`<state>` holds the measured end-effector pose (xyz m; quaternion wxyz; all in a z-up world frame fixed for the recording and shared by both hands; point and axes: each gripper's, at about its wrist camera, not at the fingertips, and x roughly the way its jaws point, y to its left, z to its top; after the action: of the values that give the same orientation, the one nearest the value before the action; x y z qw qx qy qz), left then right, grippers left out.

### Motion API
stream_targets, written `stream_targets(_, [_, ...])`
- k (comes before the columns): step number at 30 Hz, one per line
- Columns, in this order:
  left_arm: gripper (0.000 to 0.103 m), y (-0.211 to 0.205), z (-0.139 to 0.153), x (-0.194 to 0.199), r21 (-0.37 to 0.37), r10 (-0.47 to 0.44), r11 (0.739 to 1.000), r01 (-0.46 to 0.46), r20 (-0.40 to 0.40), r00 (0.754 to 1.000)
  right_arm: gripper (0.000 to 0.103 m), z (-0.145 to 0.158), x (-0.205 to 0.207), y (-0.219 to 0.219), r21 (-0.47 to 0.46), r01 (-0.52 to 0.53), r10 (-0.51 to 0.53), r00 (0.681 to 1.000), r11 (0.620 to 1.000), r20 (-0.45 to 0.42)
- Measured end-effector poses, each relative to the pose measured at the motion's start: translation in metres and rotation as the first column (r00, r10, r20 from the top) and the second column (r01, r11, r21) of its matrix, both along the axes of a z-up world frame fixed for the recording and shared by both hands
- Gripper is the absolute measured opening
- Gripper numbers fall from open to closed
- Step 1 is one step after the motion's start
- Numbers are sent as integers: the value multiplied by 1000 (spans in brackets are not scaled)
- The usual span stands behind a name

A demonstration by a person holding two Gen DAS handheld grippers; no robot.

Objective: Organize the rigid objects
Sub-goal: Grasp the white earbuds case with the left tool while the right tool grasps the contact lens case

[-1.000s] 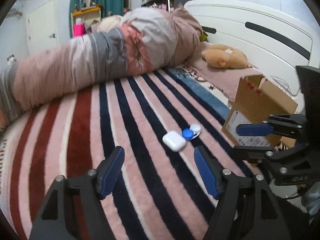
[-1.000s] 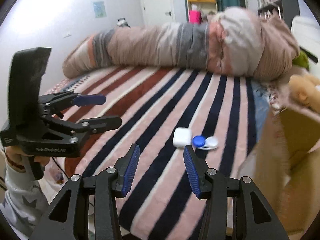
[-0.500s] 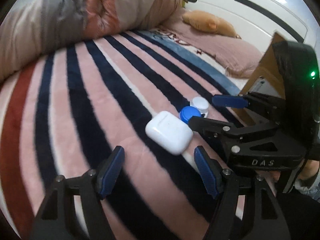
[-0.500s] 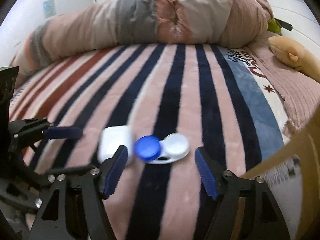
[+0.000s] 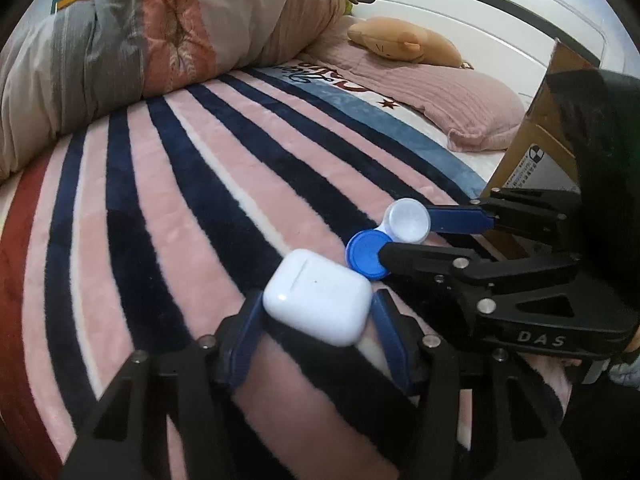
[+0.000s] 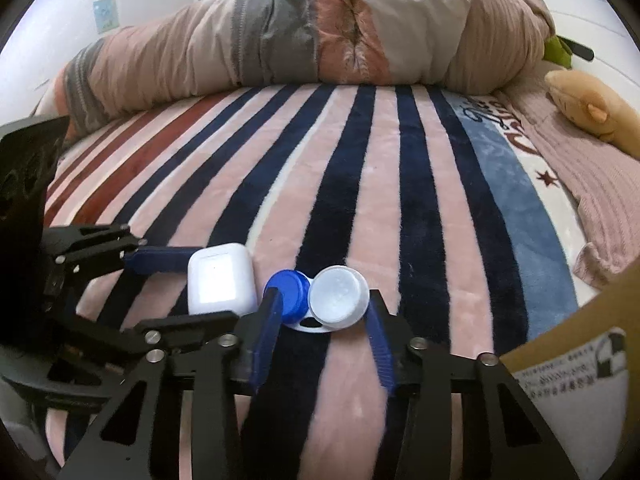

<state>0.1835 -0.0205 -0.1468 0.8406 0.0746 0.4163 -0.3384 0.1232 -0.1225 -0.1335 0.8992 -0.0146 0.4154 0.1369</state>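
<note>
The left gripper [image 5: 316, 312] had advanced from a hover above the blanket [image 5: 168, 216] to the earbud case [image 5: 318, 296], low in the centre of the left wrist frame. Its jaws, wide apart half a second earlier, had narrowed until both blue pads flanked the case; they appeared to touch its sides, so the case was judged gripped, though it had not yet been lifted.

The right gripper [image 6: 320, 316] had likewise closed in on the lens case [image 6: 320, 298], below centre in the right wrist frame. Its jaws bracketed the blue cap and the white cap. The left pad overlapped the blue cap, while the right pad sat just beside the white cap; firm contact could not be confirmed, so the grip state was undetermined.

Both items rested on the striped blanket on the bed, touching or nearly touching each other. The cardboard box [image 5: 536, 136] stood at the right edge of the left wrist frame, near the items, and was the probable destination. The change indicated that approach was complete and that grasping was under way on both sides.
</note>
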Motion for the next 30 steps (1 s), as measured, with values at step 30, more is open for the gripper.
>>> stream_targets(30, [49,51,48,-42,58,161,985,-165,67,985,58,37,-40,29,-54,-130,135,986,990,97])
